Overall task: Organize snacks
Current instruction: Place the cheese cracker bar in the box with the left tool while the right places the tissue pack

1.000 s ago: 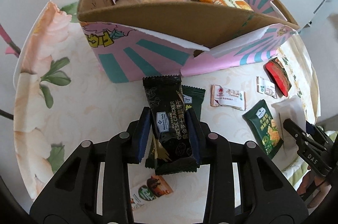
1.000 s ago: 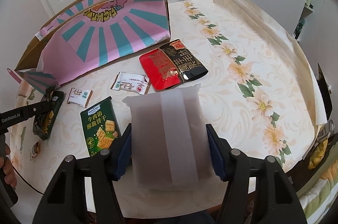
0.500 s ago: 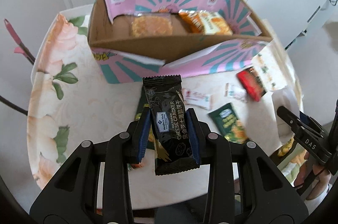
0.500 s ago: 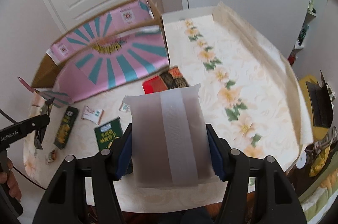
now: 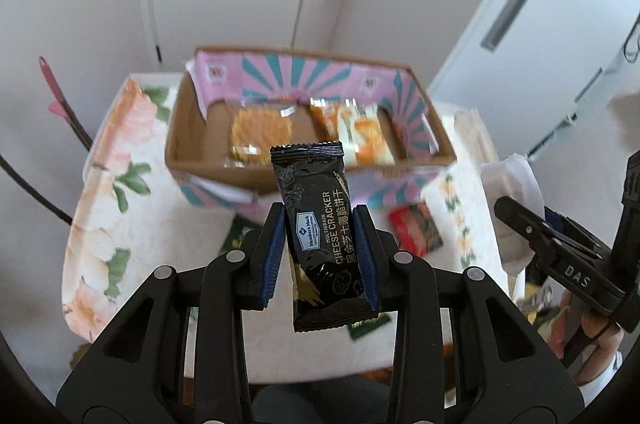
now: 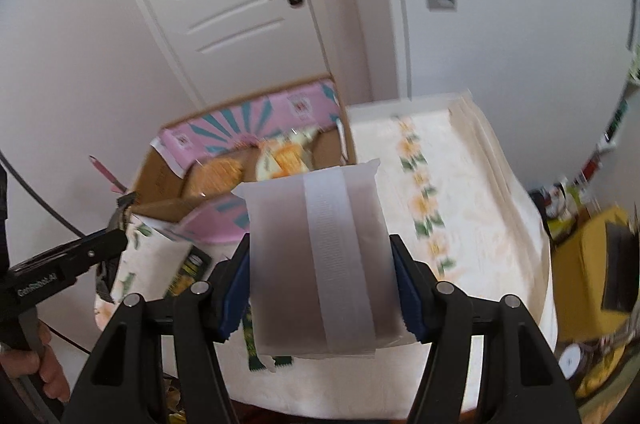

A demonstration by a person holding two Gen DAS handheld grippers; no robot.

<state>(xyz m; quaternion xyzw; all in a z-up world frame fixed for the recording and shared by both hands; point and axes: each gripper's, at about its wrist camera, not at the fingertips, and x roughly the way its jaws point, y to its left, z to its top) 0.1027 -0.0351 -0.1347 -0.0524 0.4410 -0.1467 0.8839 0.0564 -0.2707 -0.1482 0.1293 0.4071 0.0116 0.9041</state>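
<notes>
My left gripper (image 5: 320, 224) is shut on a black cheese cracker packet (image 5: 320, 224) and holds it high above the table, in front of the pink and teal cardboard box (image 5: 420, 103). The box holds an orange cracker pack (image 5: 260, 131) and an orange-white snack bag (image 5: 356, 135). My right gripper (image 6: 322, 256) is shut on a frosted white pouch (image 6: 320, 256), also raised well above the table, with the box (image 6: 248, 127) beyond it to the left. A red packet (image 5: 416, 230) lies on the table.
The table carries a floral cloth (image 5: 120, 183). Green and black snack packets (image 6: 188, 268) lie near its front, partly hidden by the grippers. White doors (image 6: 224, 3) stand behind the table. A yellow object (image 6: 592, 264) sits off the table's right.
Both grippers have risen steadily with their packets, so the table and box look smaller and farther. The inside of the box has come into view.
</notes>
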